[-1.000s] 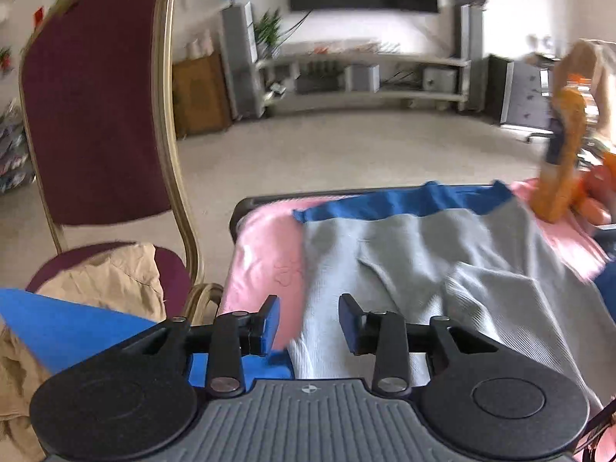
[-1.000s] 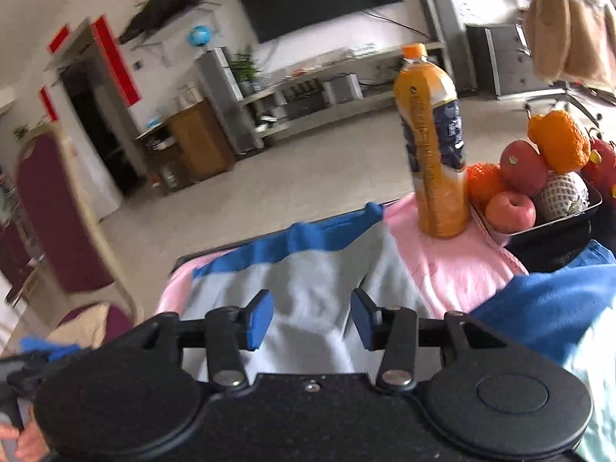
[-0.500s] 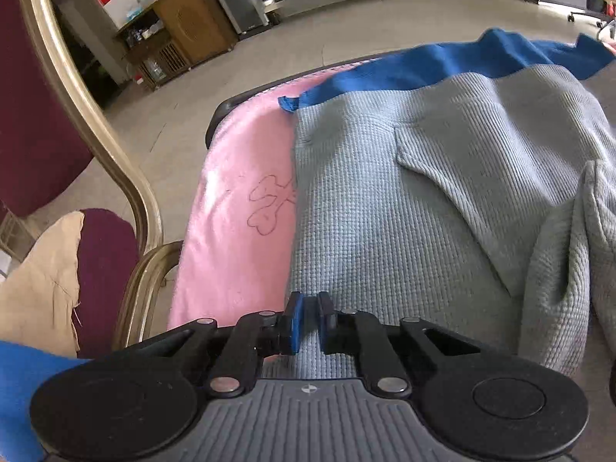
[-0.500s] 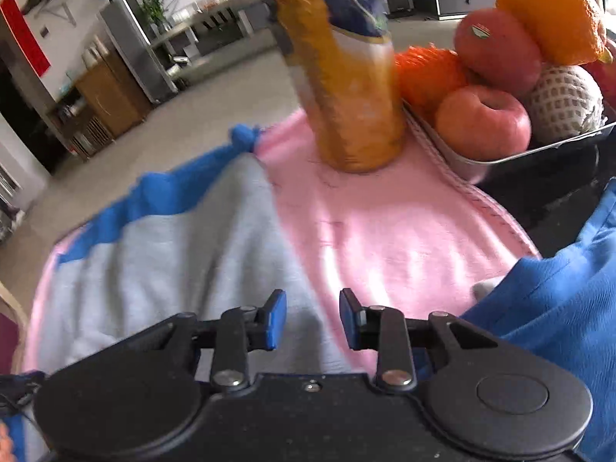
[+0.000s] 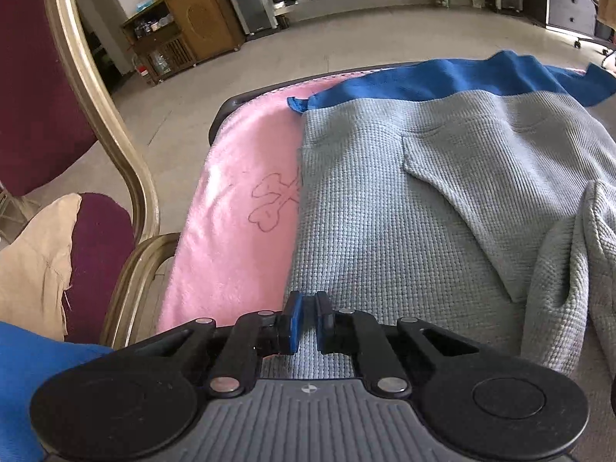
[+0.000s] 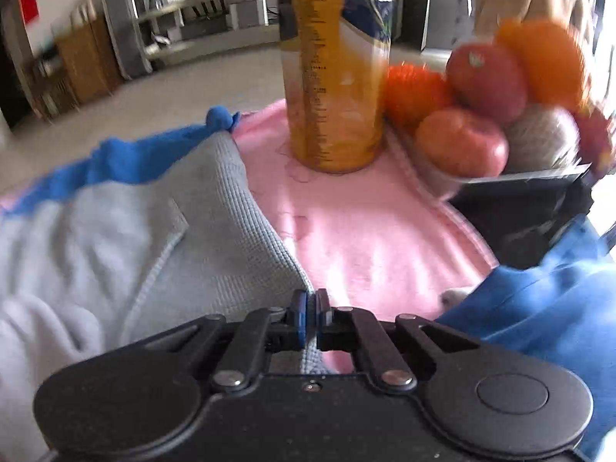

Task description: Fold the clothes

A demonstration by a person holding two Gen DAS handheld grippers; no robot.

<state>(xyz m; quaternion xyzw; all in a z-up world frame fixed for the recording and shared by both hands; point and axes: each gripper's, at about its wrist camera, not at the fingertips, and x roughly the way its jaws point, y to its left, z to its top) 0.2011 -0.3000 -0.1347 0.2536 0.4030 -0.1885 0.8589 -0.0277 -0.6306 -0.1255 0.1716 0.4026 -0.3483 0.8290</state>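
Note:
A grey waffle-knit garment (image 5: 385, 208) lies spread over a pink towel (image 5: 235, 208), with one part folded over at the right. My left gripper (image 5: 307, 317) is shut on the garment's near left edge. In the right wrist view the same grey garment (image 6: 215, 227) fills the left half, and my right gripper (image 6: 311, 317) is shut on its near right edge, where it meets the pink towel (image 6: 365, 238). A blue cloth (image 5: 454, 77) lies under the garment's far edge.
A maroon chair with a gold frame (image 5: 100, 88) stands close on the left, with beige cloth (image 5: 34, 261) on its seat. An orange juice bottle (image 6: 335, 65) and a tray of fruit (image 6: 500, 115) stand at the far right. More blue fabric (image 6: 546, 308) lies at the near right.
Both grippers came down to the garment's near edge and went from open to shut on it, the left first, the right in the last half second.

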